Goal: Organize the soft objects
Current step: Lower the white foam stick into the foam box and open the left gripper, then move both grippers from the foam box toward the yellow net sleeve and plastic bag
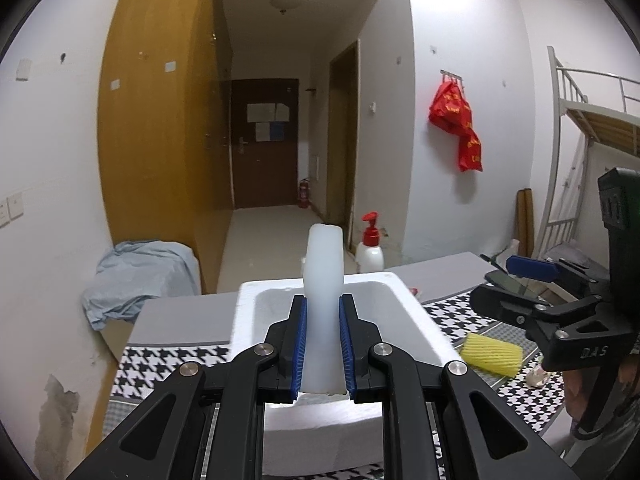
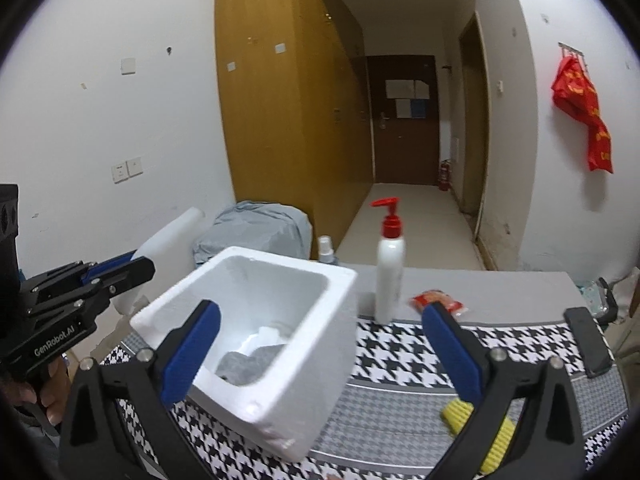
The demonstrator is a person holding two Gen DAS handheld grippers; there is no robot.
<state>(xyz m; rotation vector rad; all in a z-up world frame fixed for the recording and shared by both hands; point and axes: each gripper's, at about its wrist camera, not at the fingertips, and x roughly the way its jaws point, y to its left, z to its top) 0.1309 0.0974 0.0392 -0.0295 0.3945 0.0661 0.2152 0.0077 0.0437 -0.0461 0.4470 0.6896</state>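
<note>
Gripping a white foam sheet (image 1: pixel 323 304), the left gripper (image 1: pixel 323 344) is hovering over the polystyrene box (image 1: pixel 412 320). The right gripper (image 2: pixel 320 344) is hanging wide open and empty, the yellow foam net (image 2: pixel 496 440) lying at its five o'clock. Releasing off-centre is risking the springy sheet catching the rim and tipping out.

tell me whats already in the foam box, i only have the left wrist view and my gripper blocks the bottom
Observer: The right wrist view shows a grey cloth and a white item at the bottom of the foam box.
Operator: is the right gripper free
Observer: Yes, the right gripper is wide open and grips nothing.
Operator: anything behind the box i cant see
Observer: A small spray bottle stands behind it, left of the pump bottle.
</note>
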